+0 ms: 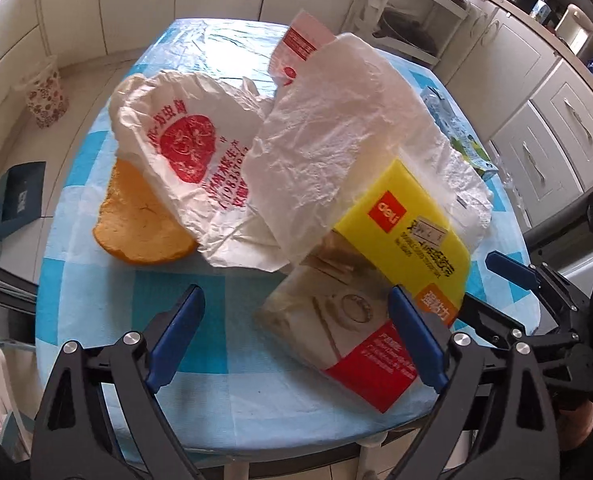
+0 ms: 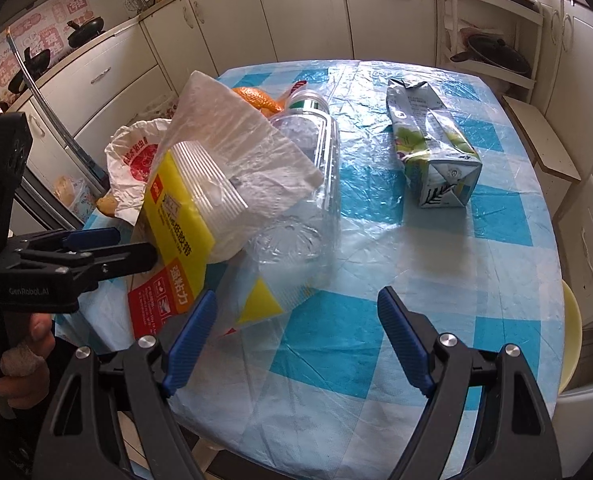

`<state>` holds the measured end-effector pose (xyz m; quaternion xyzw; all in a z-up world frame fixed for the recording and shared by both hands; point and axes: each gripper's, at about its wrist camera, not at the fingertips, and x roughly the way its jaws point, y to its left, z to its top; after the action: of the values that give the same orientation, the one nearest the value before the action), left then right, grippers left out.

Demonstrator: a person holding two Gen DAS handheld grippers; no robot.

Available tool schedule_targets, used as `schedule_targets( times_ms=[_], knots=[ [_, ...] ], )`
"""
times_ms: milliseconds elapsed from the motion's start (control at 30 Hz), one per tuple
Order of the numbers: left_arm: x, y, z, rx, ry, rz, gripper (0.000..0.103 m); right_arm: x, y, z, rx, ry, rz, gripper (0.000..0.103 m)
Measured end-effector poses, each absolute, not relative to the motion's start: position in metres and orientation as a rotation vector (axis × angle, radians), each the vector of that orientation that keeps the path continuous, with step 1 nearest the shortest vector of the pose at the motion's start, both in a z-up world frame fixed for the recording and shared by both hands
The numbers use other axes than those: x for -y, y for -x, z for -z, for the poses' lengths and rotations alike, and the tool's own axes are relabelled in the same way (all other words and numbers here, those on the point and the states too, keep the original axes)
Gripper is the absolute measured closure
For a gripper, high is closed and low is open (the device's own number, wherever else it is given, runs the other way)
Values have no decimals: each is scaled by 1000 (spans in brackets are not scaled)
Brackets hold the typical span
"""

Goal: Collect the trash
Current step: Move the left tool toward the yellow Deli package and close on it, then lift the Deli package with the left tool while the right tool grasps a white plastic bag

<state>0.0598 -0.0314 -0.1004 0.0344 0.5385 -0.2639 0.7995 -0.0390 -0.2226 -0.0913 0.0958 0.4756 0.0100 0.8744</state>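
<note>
A heap of trash lies on the blue-and-white checked table (image 1: 96, 300): a white plastic bag with red print (image 1: 184, 148), orange peel (image 1: 140, 224), a crumpled white bag (image 1: 328, 132), a yellow tape package (image 1: 408, 232) and a flattened beige-and-red carton (image 1: 348, 336). My left gripper (image 1: 296, 336) is open, its fingers either side of the carton's near corner. In the right wrist view, a clear plastic bottle (image 2: 308, 184) lies beside the yellow package (image 2: 176, 224), and a crushed drink carton (image 2: 432, 148) lies apart. My right gripper (image 2: 296, 344) is open and empty above bare table.
Kitchen cabinets (image 2: 296, 12) surround the table. A shelf with a pan (image 2: 492, 52) stands at the back right. A patterned bin (image 1: 46, 96) and a dark box (image 1: 20, 200) sit on the floor. A yellow stool (image 2: 572, 320) stands by the right table edge.
</note>
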Motion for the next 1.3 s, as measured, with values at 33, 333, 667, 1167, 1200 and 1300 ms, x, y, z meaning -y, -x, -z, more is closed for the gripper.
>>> schedule_targets(
  times_ms=[33, 333, 667, 1167, 1200, 1300],
  knots=[
    [40, -58, 98, -1160, -92, 579, 17, 221, 39, 92, -995, -191, -22, 23],
    [35, -40, 98, -1206, -141, 587, 98, 217, 39, 97, -1009, -171, -27, 23],
    [32, -38, 87, -1172, -164, 596, 60, 212, 37, 104, -1031, -149, -16, 23],
    [36, -51, 97, -1196, -33, 623, 61, 204, 37, 104, -1032, -137, -32, 23],
    [37, -47, 98, -1201, -45, 628, 66, 203, 37, 104, -1032, -139, -32, 23],
    [40, -41, 97, -1198, -68, 628, 83, 204, 35, 104, -1033, -137, -40, 23]
  ],
)
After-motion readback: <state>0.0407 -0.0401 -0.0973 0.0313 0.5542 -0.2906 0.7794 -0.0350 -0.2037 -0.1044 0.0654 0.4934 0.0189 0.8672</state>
